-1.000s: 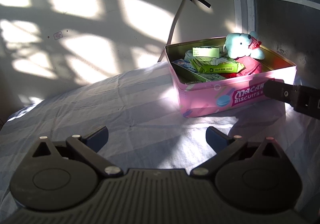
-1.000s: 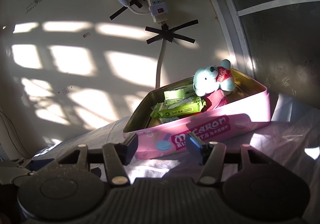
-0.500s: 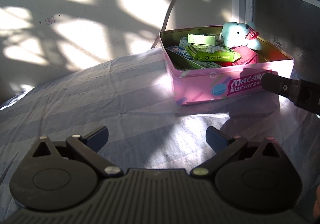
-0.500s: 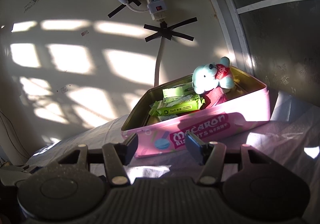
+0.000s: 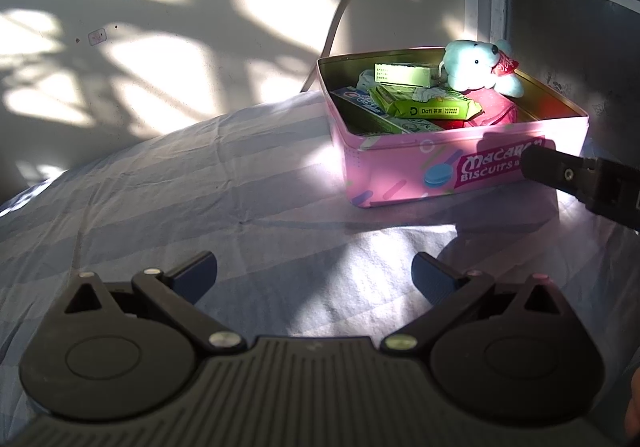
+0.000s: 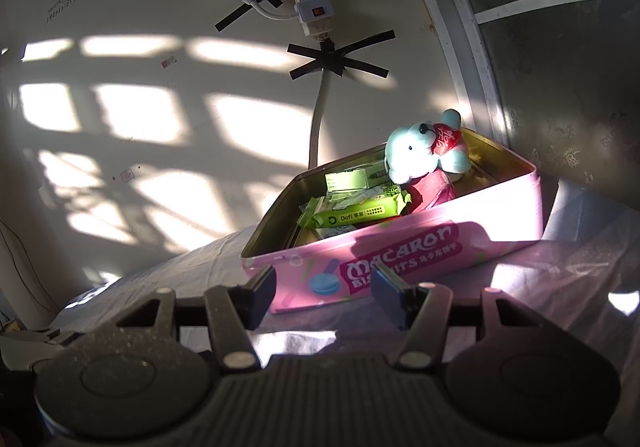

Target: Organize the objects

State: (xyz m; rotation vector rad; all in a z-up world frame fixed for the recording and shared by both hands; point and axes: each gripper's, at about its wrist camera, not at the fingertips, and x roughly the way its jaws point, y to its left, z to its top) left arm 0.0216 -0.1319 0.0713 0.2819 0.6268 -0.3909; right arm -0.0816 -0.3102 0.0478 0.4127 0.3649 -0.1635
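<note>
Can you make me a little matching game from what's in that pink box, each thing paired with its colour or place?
Things:
1. plush bear
2. wipes pack
3. toothpaste box
4. biscuit tin

Descriptions:
A. pink, holds everything else
B. bright green, with dark print
C. pale blue, red scarf, on top at the back
D. blue and white, along the tin's left side

Pairs: 1-C, 2-B, 3-D, 4-A

Window-shaped sunlight patches cross the cream wall (image 6: 160,115); a taped power strip (image 6: 310,3) hangs upper centre above a striped bedsheet (image 5: 200,187).
</note>
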